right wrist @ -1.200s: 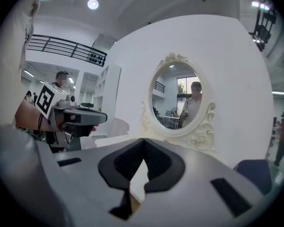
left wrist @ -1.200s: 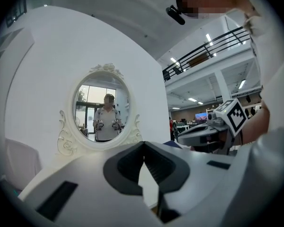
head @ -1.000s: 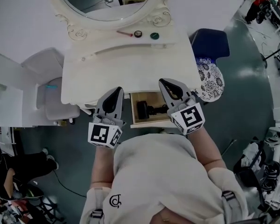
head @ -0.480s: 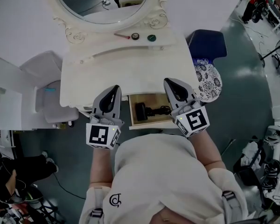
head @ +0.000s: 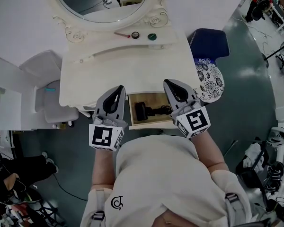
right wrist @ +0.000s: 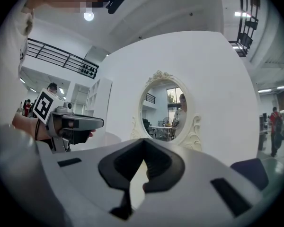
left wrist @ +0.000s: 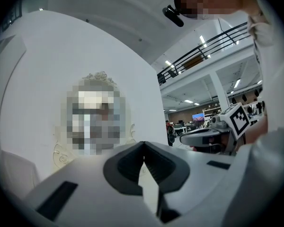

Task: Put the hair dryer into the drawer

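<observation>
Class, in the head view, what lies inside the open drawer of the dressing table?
A black hair dryer lies in the drawer, its cord beside it. The drawer's back part is hidden under the tabletop.

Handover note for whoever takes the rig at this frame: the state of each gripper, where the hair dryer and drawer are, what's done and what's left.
Left hand-held gripper: shut, empty, held level, left of the drawer.
Right hand-held gripper: shut, empty, held level, right of the drawer.
Hair dryer: lying inside the open drawer at the front of the dressing table.
Done: the hair dryer is in the drawer.
Left: the drawer stands open, so pushing it shut is probably the only step remaining.
</observation>
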